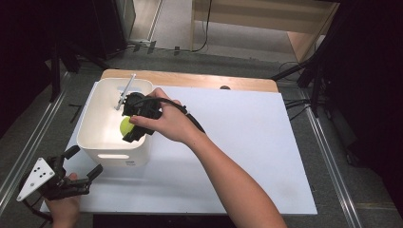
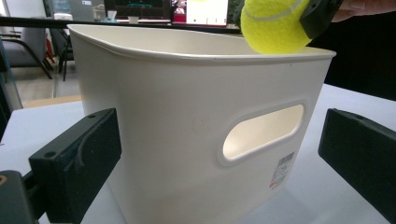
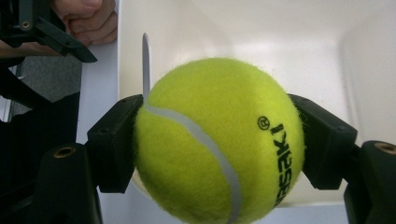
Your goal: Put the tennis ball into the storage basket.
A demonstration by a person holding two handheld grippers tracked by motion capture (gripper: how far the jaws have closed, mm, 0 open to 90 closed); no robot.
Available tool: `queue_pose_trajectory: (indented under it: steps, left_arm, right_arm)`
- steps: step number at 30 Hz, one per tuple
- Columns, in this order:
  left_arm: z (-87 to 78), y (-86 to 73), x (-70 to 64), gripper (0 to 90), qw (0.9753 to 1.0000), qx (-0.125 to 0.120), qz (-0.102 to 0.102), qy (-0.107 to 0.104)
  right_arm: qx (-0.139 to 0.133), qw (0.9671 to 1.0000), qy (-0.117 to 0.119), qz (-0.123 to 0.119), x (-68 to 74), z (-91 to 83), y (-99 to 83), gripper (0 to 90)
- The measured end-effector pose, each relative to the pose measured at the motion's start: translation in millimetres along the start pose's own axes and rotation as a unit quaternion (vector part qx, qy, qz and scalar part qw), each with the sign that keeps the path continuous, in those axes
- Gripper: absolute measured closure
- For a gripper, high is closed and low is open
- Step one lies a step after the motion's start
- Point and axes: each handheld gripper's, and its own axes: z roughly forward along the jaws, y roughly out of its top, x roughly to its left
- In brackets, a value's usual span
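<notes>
White plastic bin [image 1: 92, 128] stands at the left side of the table [image 1: 247, 142], with a grey metal rod [image 1: 124, 91] leaning inside it. Printed black letters on the tennis ball [image 3: 217, 140] are readable from the right gripper view. Right gripper [image 1: 129, 128] pinches the ball above the bin's opening, near its front rim. Left gripper [image 1: 84, 164] is spread, just before the bin's handle hole [image 2: 261, 133].

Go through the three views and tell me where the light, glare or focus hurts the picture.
High view: dark surroundings, the white bin and sheet bright, the tennis ball half hidden under the right gripper. Left gripper view: bin sharp, near jaws soft, handle slot glowing. Right gripper view: ball crisp, bin interior washed out; left gripper dim at the corner.
</notes>
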Motion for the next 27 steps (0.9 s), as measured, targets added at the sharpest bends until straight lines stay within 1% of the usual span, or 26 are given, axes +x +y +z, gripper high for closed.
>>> queue_pose_trajectory:
  steps: [2,3,5,6,9,12,15,20,23,25,27]
  left_arm:
    - [0.2,-0.1,0.1,0.0,1.0000,-0.001,0.000,0.000]
    - [0.2,-0.1,0.1,0.0,1.0000,-0.002,-0.001,0.000]
    - [0.2,-0.1,0.1,0.0,1.0000,-0.001,-0.001,0.000]
    - [0.2,-0.1,0.2,0.0,1.0000,-0.001,-0.001,0.000]
    - [0.2,-0.1,0.0,0.0,1.0000,-0.002,-0.002,-0.001]
    - [0.2,-0.1,0.2,0.0,1.0000,-0.001,-0.001,0.000]
    - [0.3,-0.2,0.4,0.0,1.0000,-0.001,-0.001,0.000]
    - [0.3,-0.3,0.4,0.0,1.0000,-0.001,-0.002,0.000]
    - [0.5,-0.2,0.3,0.0,1.0000,0.000,-0.001,0.000]
    - [0.4,-0.2,0.3,0.0,1.0000,0.000,-0.001,0.000]
    - [0.4,-0.3,0.5,0.0,1.0000,-0.002,-0.002,0.000]
  right_arm:
    - [0.001,1.0000,-0.002,-0.003,-0.2,2.0,0.3,23.4]
    - [0.006,1.0000,-0.001,0.002,0.5,2.4,0.5,23.4]
    - [0.008,1.0000,-0.003,0.001,0.2,4.0,0.7,23.4]
    - [0.009,1.0000,-0.003,0.004,0.5,4.7,0.8,23.4]
    - [0.013,0.9999,-0.004,0.002,-0.2,6.7,0.5,23.4]
    - [0.014,0.9999,-0.004,-0.001,-1.3,8.7,-0.1,23.4]
    - [0.016,0.9999,-0.005,0.002,-1.2,11.1,-0.8,23.4]
    - [0.022,0.9998,-0.003,0.001,-2.5,14.6,-2.1,23.4]
    - [0.026,0.9997,-0.002,0.005,-2.4,17.6,-2.8,23.4]
    - [0.026,0.9997,-0.003,0.001,-2.8,19.9,-2.6,23.4]
    - [0.032,0.9995,-0.006,0.001,-2.0,22.0,-2.4,23.4]
